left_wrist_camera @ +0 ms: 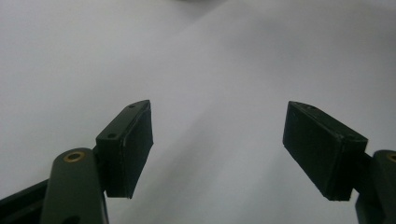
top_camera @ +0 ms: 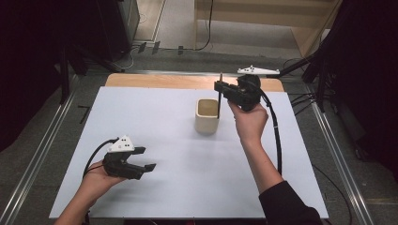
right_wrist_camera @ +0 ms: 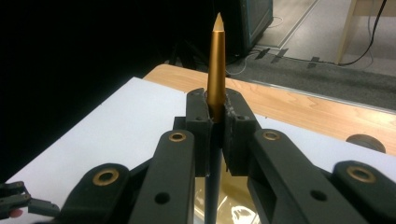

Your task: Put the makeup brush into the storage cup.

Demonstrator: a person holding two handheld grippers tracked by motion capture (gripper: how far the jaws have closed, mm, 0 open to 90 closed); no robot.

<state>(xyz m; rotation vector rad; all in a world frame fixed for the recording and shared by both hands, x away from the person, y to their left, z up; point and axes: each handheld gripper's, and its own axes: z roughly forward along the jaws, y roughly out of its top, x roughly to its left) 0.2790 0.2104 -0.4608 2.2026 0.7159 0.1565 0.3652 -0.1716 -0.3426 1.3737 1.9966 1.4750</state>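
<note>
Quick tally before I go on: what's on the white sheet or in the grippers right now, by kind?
Pens: 1, gold pen, upright in the right gripper over the cup.
Cups: 1, cream cup on the white sheet.
Grippers: 2; the left gripper holds nothing.
Total: 4.

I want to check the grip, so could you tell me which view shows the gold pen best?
The right gripper view: the pen stands upright, clamped between the right gripper's jaws. The high view shows a thin dark stick over the cup.

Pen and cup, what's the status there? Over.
Right gripper shut on pen, upright over the cup, lower end inside. Left gripper open, empty, low over the white sheet. Nothing in the way.
</note>
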